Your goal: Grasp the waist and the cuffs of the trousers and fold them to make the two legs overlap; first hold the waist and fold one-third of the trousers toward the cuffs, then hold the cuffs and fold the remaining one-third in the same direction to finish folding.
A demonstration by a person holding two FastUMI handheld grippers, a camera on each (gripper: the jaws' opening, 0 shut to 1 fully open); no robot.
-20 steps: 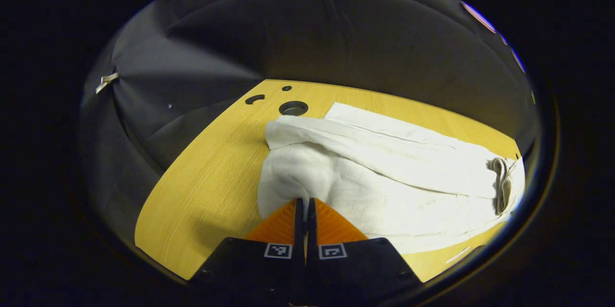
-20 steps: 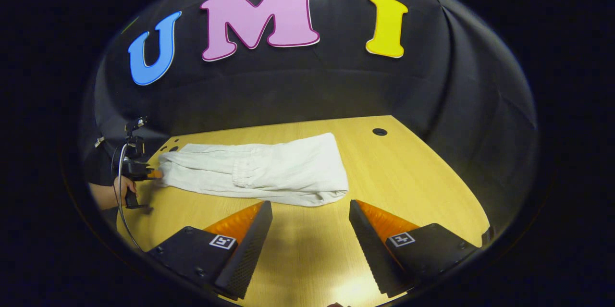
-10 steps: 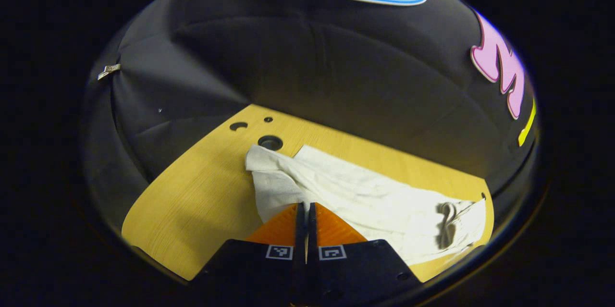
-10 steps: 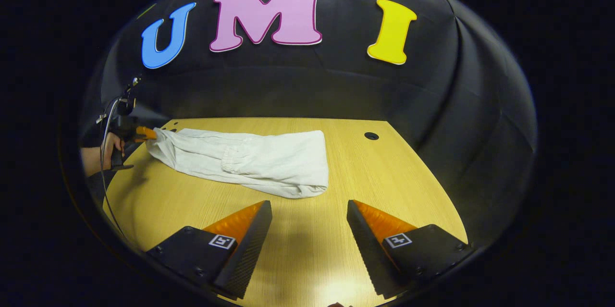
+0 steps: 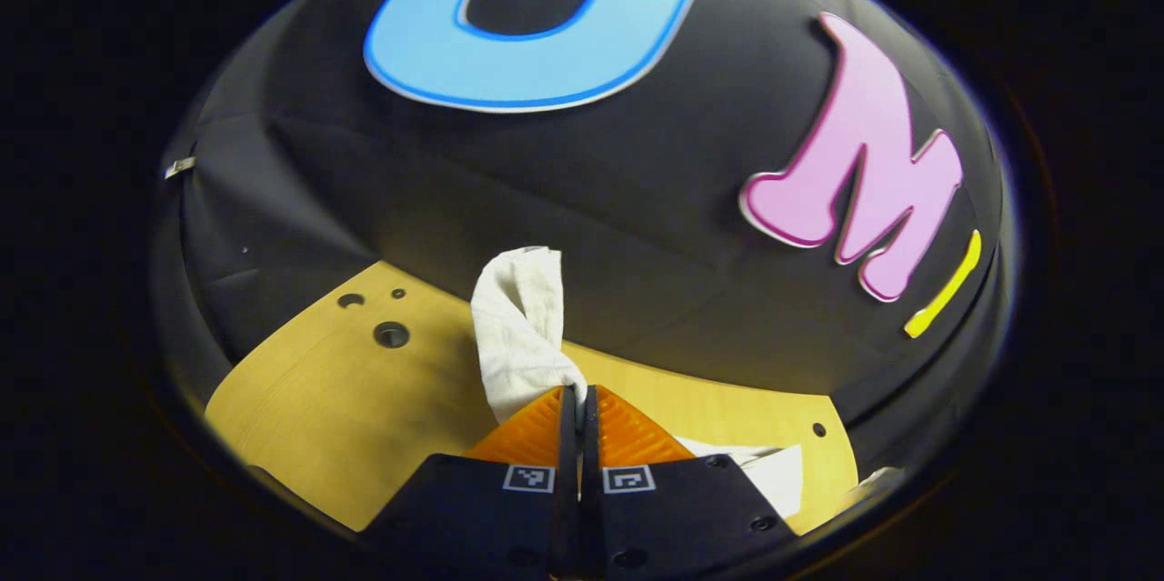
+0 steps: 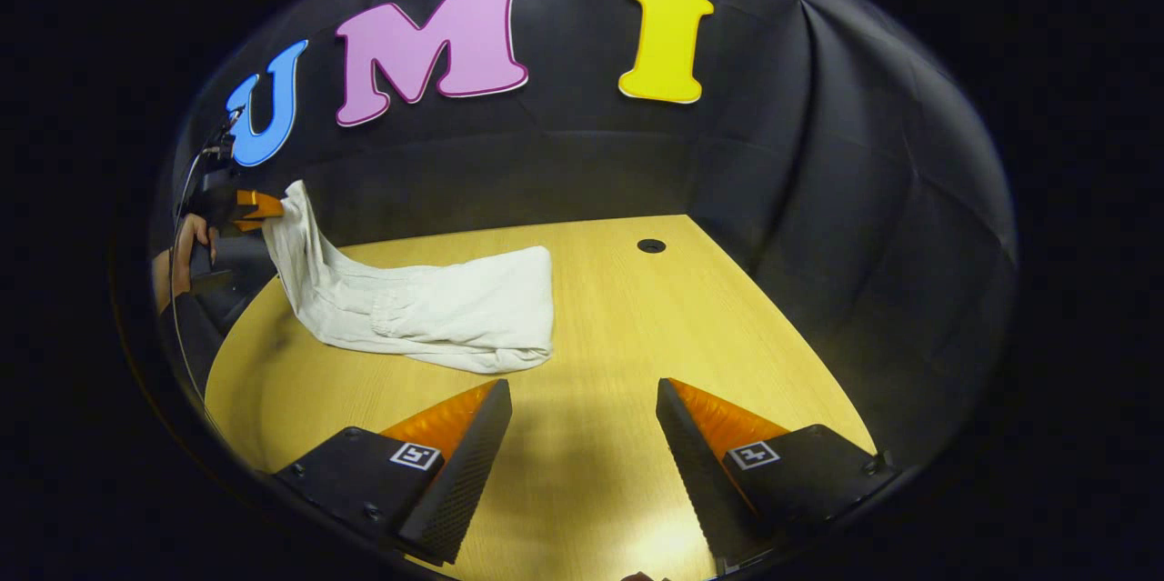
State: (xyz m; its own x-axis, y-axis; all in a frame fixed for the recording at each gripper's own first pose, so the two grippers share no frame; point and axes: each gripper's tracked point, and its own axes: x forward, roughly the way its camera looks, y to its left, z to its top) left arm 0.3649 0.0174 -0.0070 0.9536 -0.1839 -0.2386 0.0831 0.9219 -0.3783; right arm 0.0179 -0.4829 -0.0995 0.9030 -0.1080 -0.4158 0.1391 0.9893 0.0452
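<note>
White trousers (image 6: 436, 313) lie folded on the wooden table (image 6: 637, 326), left end raised clear of it. Left gripper (image 5: 578, 399) pinches that raised end, fingers pressed together on the cloth. Right gripper (image 6: 582, 399) hovers near the trousers, fingers spread, holding nothing.

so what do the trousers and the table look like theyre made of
The trousers: a soft, matte white woven cloth, perhaps cotton or linen. It drapes limply from the left gripper, which is shut on one end, and it creases and gathers in wrinkles. The table: yellow board with fine straight grain lines and a smooth, faintly shiny top, probably wood-look laminate rather than solid wood, though that stays open.
</note>
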